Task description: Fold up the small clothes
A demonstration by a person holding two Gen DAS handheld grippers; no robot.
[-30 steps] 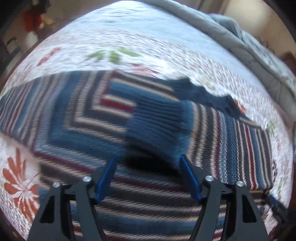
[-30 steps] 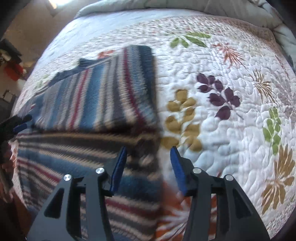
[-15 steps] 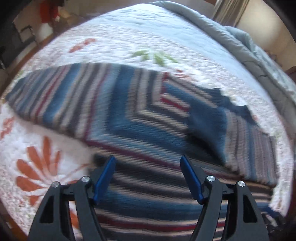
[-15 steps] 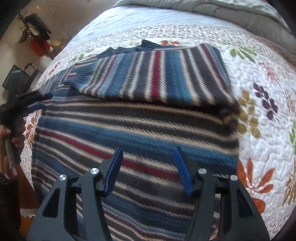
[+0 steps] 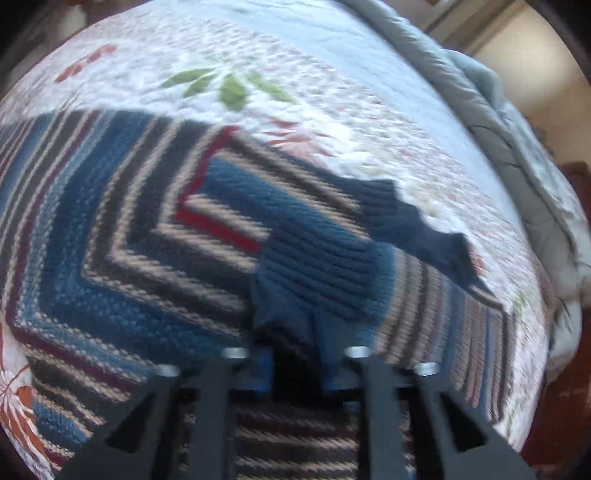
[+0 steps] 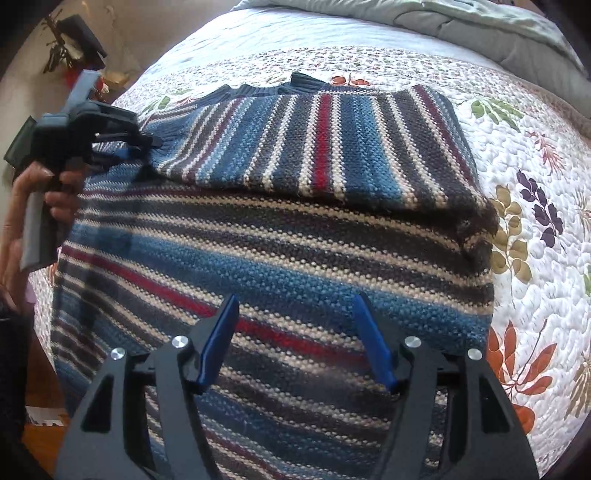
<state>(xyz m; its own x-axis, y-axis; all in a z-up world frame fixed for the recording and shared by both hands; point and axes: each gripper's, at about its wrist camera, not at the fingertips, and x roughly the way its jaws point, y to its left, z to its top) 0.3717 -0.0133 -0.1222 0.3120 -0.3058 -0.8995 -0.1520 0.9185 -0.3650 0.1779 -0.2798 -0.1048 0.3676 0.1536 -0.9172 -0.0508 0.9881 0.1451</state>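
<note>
A knit sweater with blue, dark, cream and red stripes lies flat on the bed. Its sleeve is folded across the chest. My left gripper is shut on the sleeve's blue ribbed cuff, which bunches between the blue pads. The right wrist view shows that left gripper at the cuff, held by a hand. My right gripper hovers over the sweater's lower body. Its jaws are opening, and nothing is between them.
The bed is covered by a white floral quilt. A grey duvet is bunched along its far edge, also in the left wrist view. Beyond the bed's left side are a plant and dark objects on the floor.
My left gripper went from wide open over the sweater to shut on the cuff. My right gripper moved left from the sweater's edge over its body, and its jaws widened.
</note>
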